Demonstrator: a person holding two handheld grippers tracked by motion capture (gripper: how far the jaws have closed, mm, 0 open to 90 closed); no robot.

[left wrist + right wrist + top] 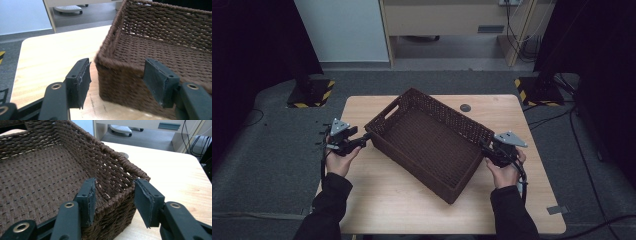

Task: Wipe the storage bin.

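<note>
Both claws stand open astride opposite corners of woven basket (pixel 428 142), which sits askew on table (pixel 377 195): left claw (pixel 117 77), right claw (pixel 115 200). Likely light, stiff; grip rim walls.

You have no writing, label, brand or number to read anywhere here. The woven basket (pixel 427 142) carries no tag or print on its walls or floor, and the wooden table (pixel 392 200) under it is bare of lettering. The only sign-like marks are the yellow-and-black hazard stripes on the two stand bases on the floor, one beyond the basket's left end (pixel 311 93) and one beyond its right end (pixel 539 91); they bear no words. A small grey patch (pixel 557 209) sits at the table's near right corner, too small for you to tell whether anything is printed on it.
</note>
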